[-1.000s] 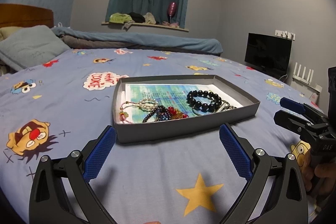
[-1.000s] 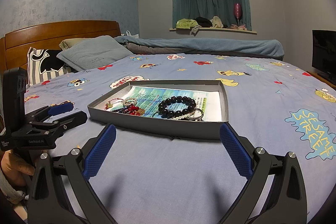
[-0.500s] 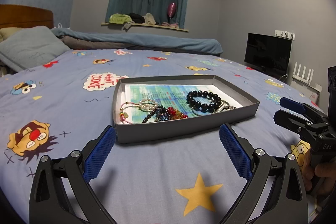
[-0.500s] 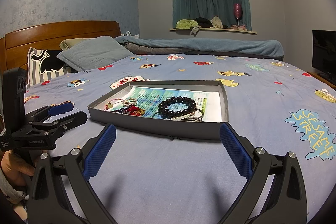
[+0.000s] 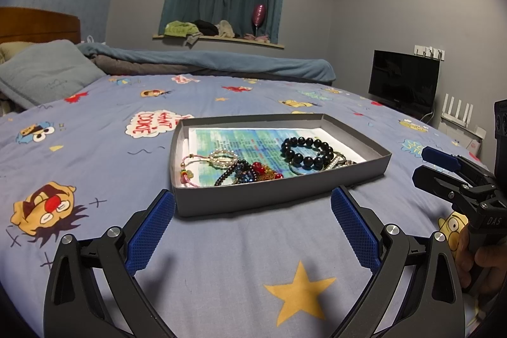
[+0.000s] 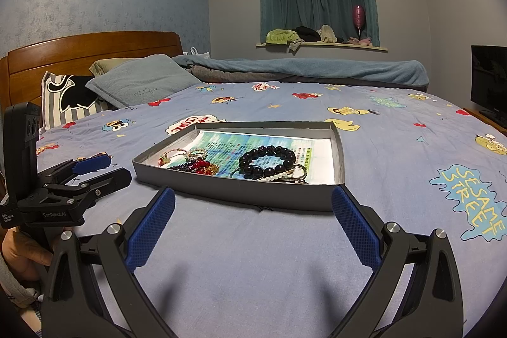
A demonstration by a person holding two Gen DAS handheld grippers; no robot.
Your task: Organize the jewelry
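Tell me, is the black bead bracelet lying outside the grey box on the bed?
No, the black bead bracelet lies inside the grey box, on the printed paper lining its bottom.

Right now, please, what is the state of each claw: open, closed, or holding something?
Left claw: open, holding nothing, short of the grey cardboard tray.
Right claw: open, holding nothing, also short of the tray.

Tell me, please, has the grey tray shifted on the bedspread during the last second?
No. The grey tray sits in the same spot beside the cookie speech bubble printed on the bedspread.
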